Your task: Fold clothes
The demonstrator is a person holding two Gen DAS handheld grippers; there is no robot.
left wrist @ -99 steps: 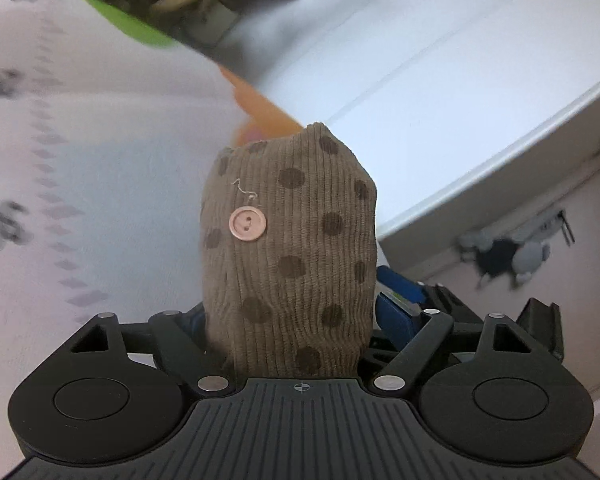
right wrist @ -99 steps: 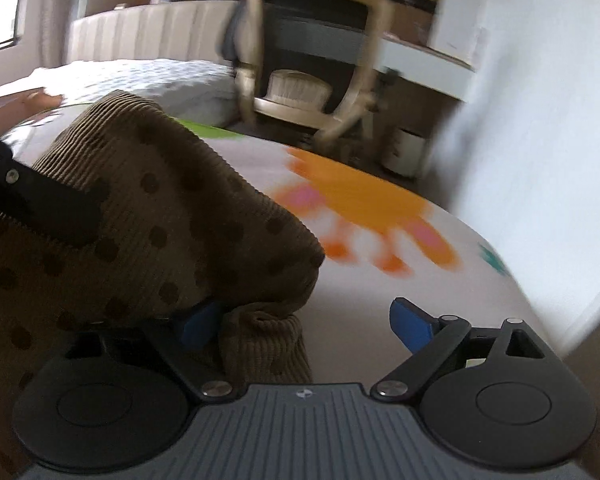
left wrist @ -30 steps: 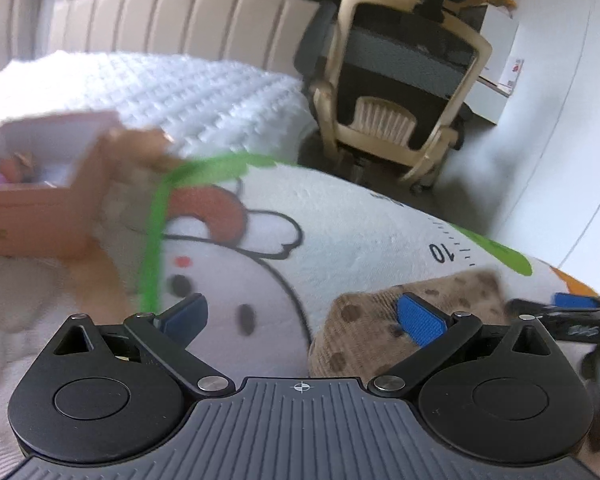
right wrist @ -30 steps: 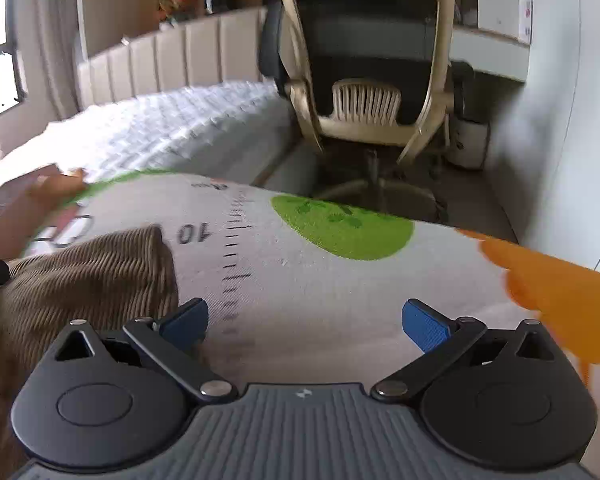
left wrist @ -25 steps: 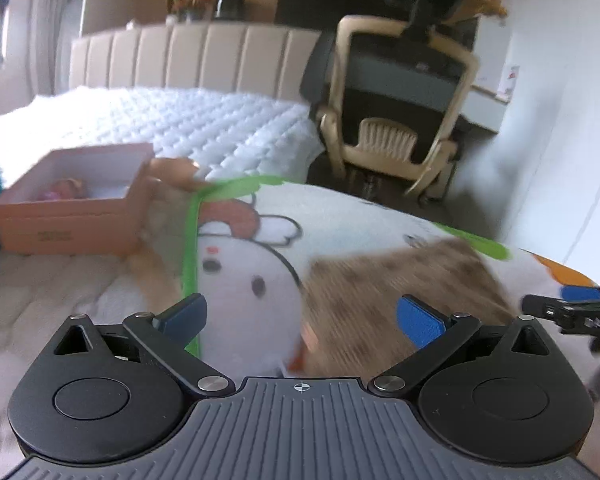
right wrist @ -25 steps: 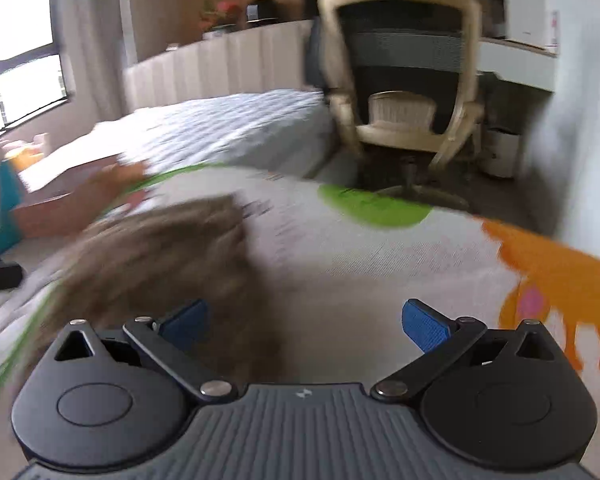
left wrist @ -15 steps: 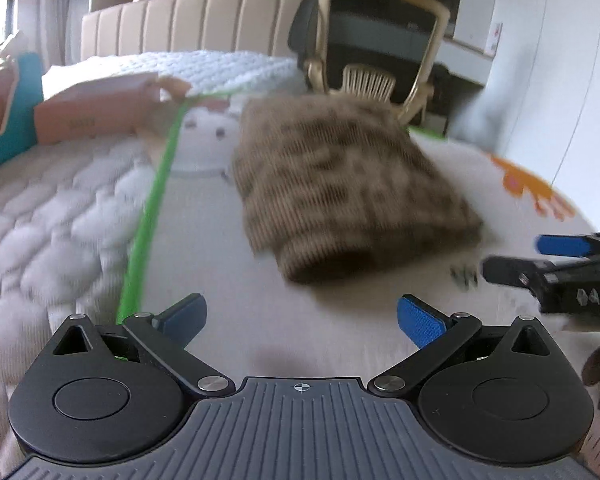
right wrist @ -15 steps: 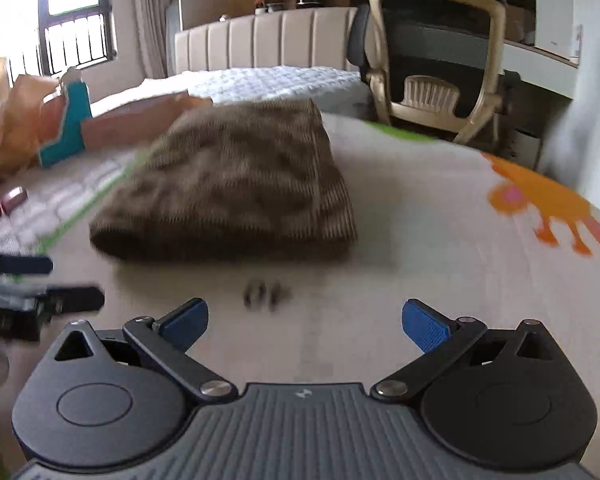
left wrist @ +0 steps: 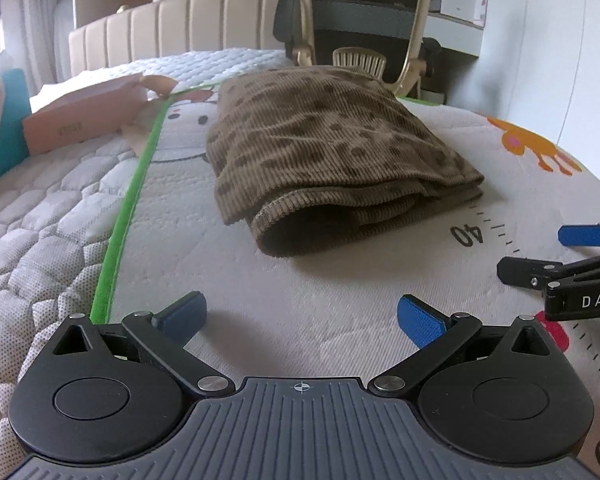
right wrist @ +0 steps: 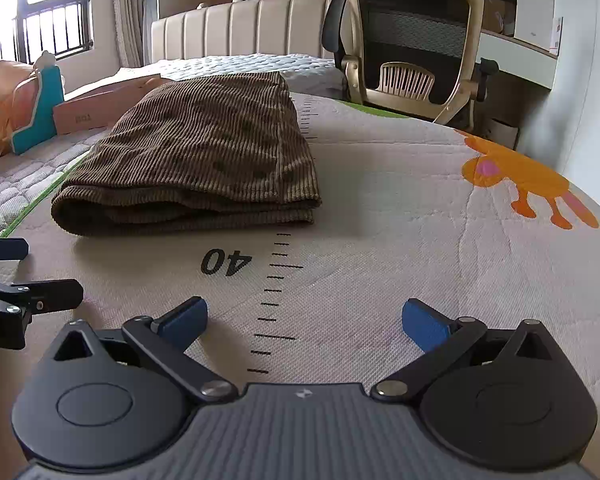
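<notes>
Brown dotted corduroy garment (left wrist: 332, 152) lies folded at frame centre on the printed mat (left wrist: 340, 312). Left gripper (left wrist: 300, 316) and right gripper (right wrist: 304, 320) sit wide open, empty, nearer the camera; folding looks complete, perhaps only tidying remains.

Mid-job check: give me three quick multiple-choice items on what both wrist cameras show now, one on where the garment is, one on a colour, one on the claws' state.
1. Where does the brown dotted garment lie?
A. folded on the printed mat
B. in the pink box
C. over the chair

2. What colour are the claw pads?
A. red
B. blue
C. green

3. What state are the left claw and right claw in?
A. both shut on cloth
B. one open, one shut
C. both open, holding nothing

Answers: 1 A, it rests in folded layers on the mat beyond the printed 40; 2 B, the pads show blue in both views; 3 C, each pair of pads stands wide apart with only mat between.
</notes>
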